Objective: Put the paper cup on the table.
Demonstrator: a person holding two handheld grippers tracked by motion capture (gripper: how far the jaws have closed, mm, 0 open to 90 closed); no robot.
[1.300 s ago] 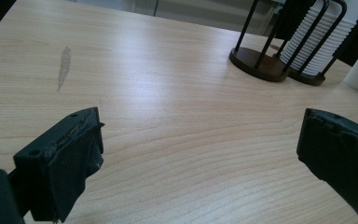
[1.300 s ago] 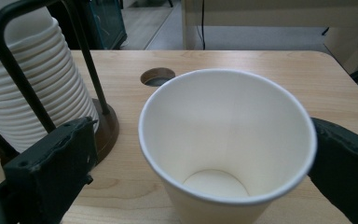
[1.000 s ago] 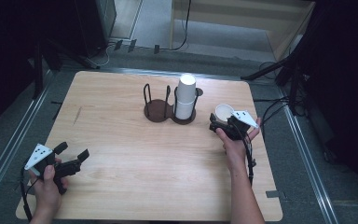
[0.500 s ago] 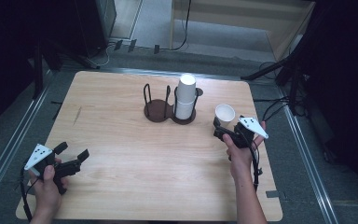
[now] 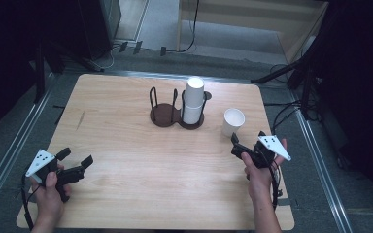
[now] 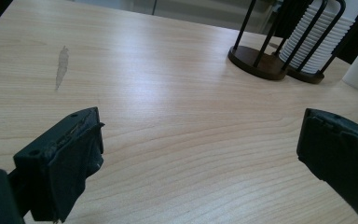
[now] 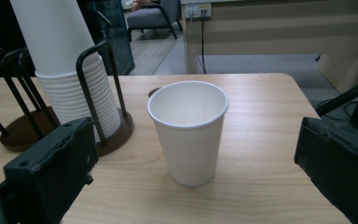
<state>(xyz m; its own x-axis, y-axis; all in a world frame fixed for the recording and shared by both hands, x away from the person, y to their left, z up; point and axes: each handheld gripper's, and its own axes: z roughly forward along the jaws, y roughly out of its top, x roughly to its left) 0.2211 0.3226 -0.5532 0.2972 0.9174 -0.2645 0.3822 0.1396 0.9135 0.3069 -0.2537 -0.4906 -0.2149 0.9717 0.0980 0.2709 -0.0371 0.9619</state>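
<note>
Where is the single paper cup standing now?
In the high view, the paper cup stands upright on the table's right side, between the cup stack and the right gripper.

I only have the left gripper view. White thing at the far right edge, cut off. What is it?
Observer: A single paper cup, upright and empty, standing on the table.
Operator: Is the right gripper holding it?
Observer: No. The right gripper sits apart from it, jaws wide open, cup between their line of sight.
Operator: The ribbed white stack?
Observer: A stack of paper cups in one ring of the double cup holder; the other ring is empty.
</note>
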